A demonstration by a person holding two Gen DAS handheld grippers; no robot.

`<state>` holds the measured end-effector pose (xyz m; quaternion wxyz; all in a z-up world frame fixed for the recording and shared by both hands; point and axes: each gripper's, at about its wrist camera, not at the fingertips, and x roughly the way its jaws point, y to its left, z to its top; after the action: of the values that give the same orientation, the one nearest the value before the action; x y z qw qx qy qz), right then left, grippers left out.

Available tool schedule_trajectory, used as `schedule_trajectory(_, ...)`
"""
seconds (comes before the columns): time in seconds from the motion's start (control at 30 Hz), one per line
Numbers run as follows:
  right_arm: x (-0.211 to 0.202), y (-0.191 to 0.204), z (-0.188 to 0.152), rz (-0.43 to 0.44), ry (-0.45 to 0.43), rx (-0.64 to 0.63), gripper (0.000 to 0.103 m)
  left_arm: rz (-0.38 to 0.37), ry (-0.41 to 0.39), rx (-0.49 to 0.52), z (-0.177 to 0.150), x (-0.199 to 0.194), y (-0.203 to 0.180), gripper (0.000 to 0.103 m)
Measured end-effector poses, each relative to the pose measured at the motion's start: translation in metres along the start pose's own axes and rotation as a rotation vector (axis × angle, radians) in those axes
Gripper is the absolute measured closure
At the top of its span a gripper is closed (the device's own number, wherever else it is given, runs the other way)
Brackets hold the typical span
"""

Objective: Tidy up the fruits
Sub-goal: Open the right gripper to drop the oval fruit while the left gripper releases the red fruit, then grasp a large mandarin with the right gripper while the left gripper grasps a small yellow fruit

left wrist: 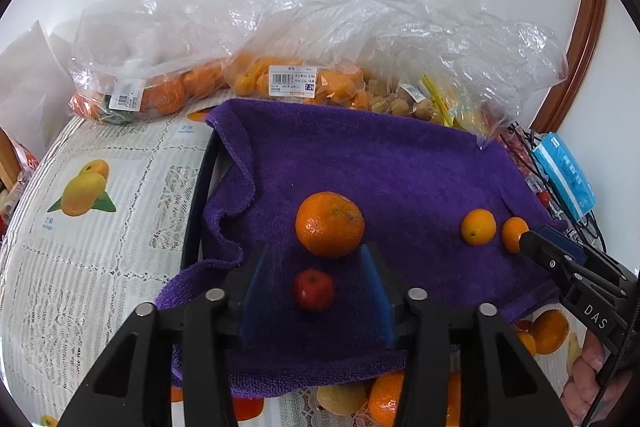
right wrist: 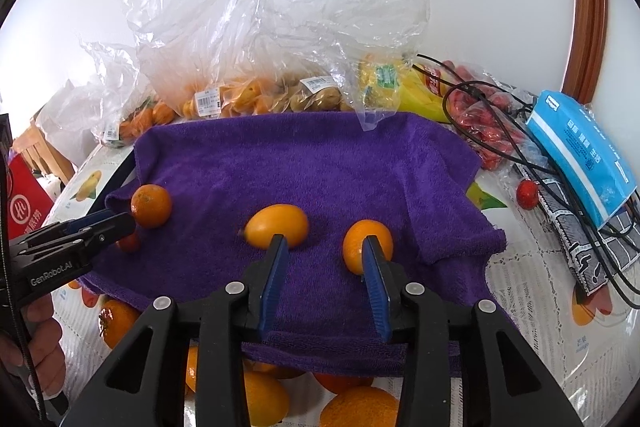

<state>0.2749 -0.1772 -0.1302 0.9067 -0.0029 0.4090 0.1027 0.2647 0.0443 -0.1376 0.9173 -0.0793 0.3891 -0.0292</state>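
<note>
A purple towel (left wrist: 400,167) lies over a black tray (left wrist: 200,195). On it sit a mandarin (left wrist: 330,224), a small red fruit (left wrist: 314,290) and two kumquats (left wrist: 479,227) (left wrist: 514,234). My left gripper (left wrist: 318,259) is open; the red fruit lies between its blue pads, untouched, and the mandarin is just ahead. In the right wrist view my right gripper (right wrist: 325,243) is open over bare towel (right wrist: 300,155), with one fingertip in front of each kumquat (right wrist: 277,227) (right wrist: 360,243). The left gripper (right wrist: 126,225) shows at the left by the mandarin (right wrist: 151,205).
Clear plastic bags of oranges (left wrist: 168,91), kumquats (left wrist: 304,83) and other fruit crowd the back by the wall. A blue tissue pack (right wrist: 580,155), black cables (right wrist: 500,131) and a loose red fruit (right wrist: 527,194) lie right. The fruit-print tablecloth (left wrist: 100,227) surrounds the tray.
</note>
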Motion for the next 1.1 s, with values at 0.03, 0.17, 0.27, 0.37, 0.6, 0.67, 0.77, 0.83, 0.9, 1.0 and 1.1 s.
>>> schedule_trajectory(0.03, 0.000, 0.000, 0.000, -0.002, 0.000, 0.003, 0.060, 0.005, -0.005, -0.003, 0.001, -0.002, 0.001, 0.058)
schedule_trajectory(0.17, -0.005, -0.003, 0.001, -0.001, -0.008, 0.025, 0.057, 0.004, -0.012, -0.025, 0.003, -0.005, 0.005, 0.057)
schedule_trajectory(0.27, -0.009, -0.004, 0.001, -0.001, -0.024, 0.038, 0.051, 0.008, -0.014, -0.039, 0.003, -0.006, 0.008, 0.057)
schedule_trajectory(0.37, -0.012, -0.007, 0.001, 0.002, -0.036, 0.057, 0.051, 0.013, -0.031, -0.044, 0.003, -0.009, 0.009, 0.057)
schedule_trajectory(0.6, -0.028, -0.003, 0.001, -0.037, -0.066, 0.053, 0.051, 0.021, -0.055, -0.036, 0.003, -0.018, 0.006, 0.057)
schedule_trajectory(0.67, -0.033, -0.002, -0.001, -0.040, -0.061, 0.054, 0.051, 0.021, -0.055, -0.033, 0.002, -0.021, 0.004, 0.057)
schedule_trajectory(0.77, -0.042, -0.003, -0.005, -0.044, -0.073, 0.064, 0.051, 0.027, -0.063, -0.016, 0.001, -0.025, 0.001, 0.057)
schedule_trajectory(0.83, -0.049, -0.004, -0.008, -0.057, -0.075, 0.066, 0.051, 0.033, -0.073, -0.006, 0.000, -0.030, -0.002, 0.057)
schedule_trajectory(0.9, -0.056, -0.005, -0.011, -0.072, -0.079, 0.070, 0.050, 0.033, -0.081, -0.003, 0.000, -0.035, -0.001, 0.057)
schedule_trajectory(1.0, -0.068, -0.008, -0.016, -0.094, -0.068, 0.079, 0.043, 0.022, -0.079, -0.005, -0.001, -0.040, 0.002, 0.057)
schedule_trajectory(1.1, -0.074, -0.008, -0.023, -0.114, -0.043, 0.060, 0.043, -0.002, -0.068, -0.011, -0.005, -0.044, 0.007, 0.057)
